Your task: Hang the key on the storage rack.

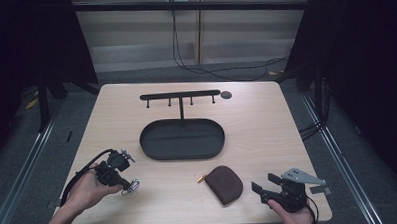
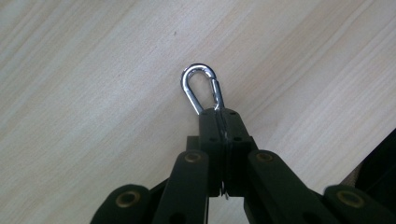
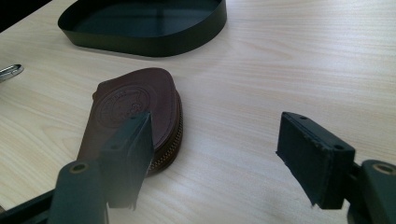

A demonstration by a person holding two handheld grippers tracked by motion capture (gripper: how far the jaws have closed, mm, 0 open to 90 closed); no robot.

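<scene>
Both grippers sit at the desk's (image 1: 267, 119) near edge; the left gripper (image 1: 130, 186) has its fingers pinched on a silver snap hook (image 2: 201, 88), probably for the hook rack (image 1: 180, 95) above the black tray (image 1: 182, 151); the right gripper (image 1: 261, 186) waits, fingers wide, beside the brown pouch (image 3: 133, 109).

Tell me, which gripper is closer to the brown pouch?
Right. The right gripper sits open just beside the brown pouch, on its right. The left gripper is farther off to its left, shut on a silver clip.
</scene>
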